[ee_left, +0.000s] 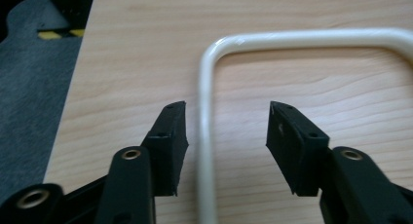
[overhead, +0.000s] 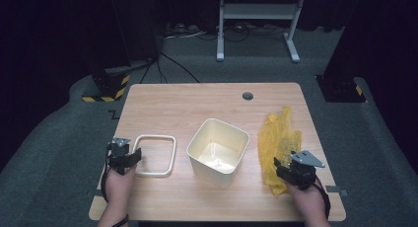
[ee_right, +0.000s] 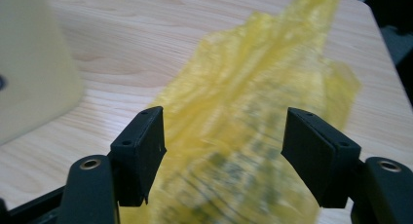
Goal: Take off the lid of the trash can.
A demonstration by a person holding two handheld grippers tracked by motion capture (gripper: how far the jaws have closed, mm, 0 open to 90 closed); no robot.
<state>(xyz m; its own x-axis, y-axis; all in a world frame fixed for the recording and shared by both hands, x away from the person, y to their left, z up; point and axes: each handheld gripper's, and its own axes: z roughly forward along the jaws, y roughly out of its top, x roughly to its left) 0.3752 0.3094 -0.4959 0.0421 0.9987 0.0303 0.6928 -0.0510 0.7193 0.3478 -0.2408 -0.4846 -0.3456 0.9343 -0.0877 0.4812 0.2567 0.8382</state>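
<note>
Wooden tabletop (overhead: 167, 101) is being worked at under dim light, with dark floor beyond. Nearest, at the left edge, the left gripper (ee_left: 226, 129) is being held with its jaws apart, and one side of the white frame (ee_left: 207, 136) is lying between them untouched; the frame appears to be resting flat on the wood. At the right edge, the right gripper (ee_right: 221, 151) is being kept wide open over the yellow bag (ee_right: 253, 102), whose crumpled film is passing between the pads, though blur is making contact hard to judge. Farther in, between frame and bag, the cream bin (overhead: 217, 147) is standing upright and seemingly empty. The bag is probably being picked up for lining the bin. Next, a firm pinch on the film's near edge is being called for, then a lift toward the bin's mouth.
</note>
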